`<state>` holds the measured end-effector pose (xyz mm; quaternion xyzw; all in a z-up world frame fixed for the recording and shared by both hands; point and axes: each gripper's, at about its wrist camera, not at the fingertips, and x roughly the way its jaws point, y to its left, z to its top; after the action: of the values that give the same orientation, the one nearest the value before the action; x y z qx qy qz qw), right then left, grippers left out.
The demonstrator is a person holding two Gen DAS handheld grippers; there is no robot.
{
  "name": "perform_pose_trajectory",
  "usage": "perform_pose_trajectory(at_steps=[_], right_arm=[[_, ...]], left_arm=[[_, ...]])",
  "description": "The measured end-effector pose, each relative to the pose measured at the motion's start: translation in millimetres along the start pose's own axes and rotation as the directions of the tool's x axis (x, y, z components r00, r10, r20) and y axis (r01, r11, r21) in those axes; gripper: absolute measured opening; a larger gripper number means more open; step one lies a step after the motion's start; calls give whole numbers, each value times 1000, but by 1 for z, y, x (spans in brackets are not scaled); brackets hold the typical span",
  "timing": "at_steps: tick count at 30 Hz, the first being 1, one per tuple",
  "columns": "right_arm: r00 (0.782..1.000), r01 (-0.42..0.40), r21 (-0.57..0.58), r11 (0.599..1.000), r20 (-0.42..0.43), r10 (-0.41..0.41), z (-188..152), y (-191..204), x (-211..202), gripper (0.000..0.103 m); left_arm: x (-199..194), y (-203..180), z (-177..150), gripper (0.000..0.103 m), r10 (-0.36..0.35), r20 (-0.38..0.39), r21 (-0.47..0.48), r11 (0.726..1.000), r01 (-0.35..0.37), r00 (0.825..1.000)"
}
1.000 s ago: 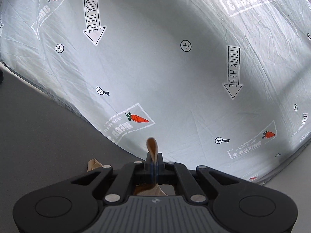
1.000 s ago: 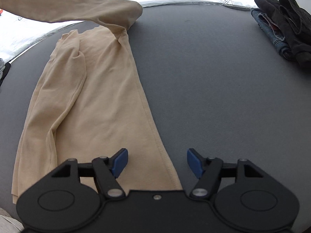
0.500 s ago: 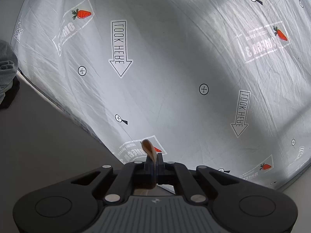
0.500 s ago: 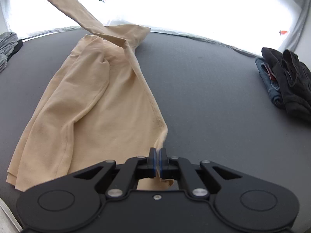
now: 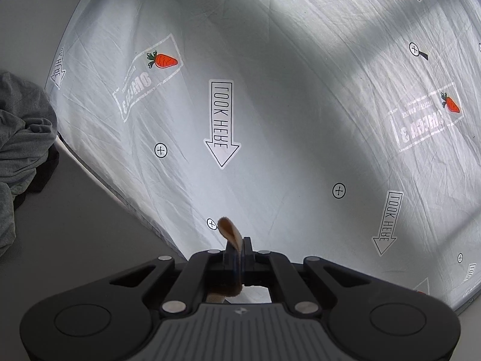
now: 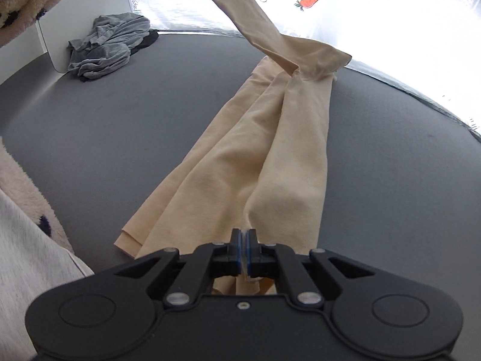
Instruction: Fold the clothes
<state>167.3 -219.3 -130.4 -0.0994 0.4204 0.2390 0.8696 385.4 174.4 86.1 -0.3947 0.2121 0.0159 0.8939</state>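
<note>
Jaws of the right gripper (image 6: 243, 240), open a second ago, now pinch the near hem of the beige garment (image 6: 240, 156) lying along the table (image 6: 405, 180); the left gripper (image 5: 239, 248) holds its sleeve aloft, clamped shut. Folding can begin. A grey heap (image 6: 108, 48) sits well clear.

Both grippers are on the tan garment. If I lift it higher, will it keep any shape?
Probably not. The tan garment sags in soft folds between its held ends, so it is likely floppy. It looks thin and light. The tab past the left gripper curls over.
</note>
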Motion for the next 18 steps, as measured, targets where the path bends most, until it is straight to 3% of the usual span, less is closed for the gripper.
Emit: perform_pose_trajectory(at_steps=[4,7,9,10,11,14,18], right_arm=[[995,-89,51,995,-50,91,-5,-1,20,4],[991,-112,72,991,-71,117,-5,-3,24,12],[991,-110,86,990,-62,115,-3,-6,18,27],[993,-99,96,990,-54,105,-2,-9,14,43],[996,-77,110,991,-42,82,-2,-12,10,46],[1000,-19,197,980,-10,22,-1,-31,-4,46],[996,76,337,938,23,-89,-6,-63,-22,47]], left_arm=[[1,8,-5,1,2,-23,-8,1000,-2,1000],[0,4,-12,1,-22,-44,19,1000,23,999],[-2,-5,-18,1,-52,-66,57,997,56,996],[-2,-9,-20,1,-67,-77,75,995,73,995],[-4,-17,-25,2,-92,-96,97,990,101,991],[-6,-46,-51,2,-159,-186,165,968,190,970],[-10,-85,-108,2,-220,-340,263,911,317,914]])
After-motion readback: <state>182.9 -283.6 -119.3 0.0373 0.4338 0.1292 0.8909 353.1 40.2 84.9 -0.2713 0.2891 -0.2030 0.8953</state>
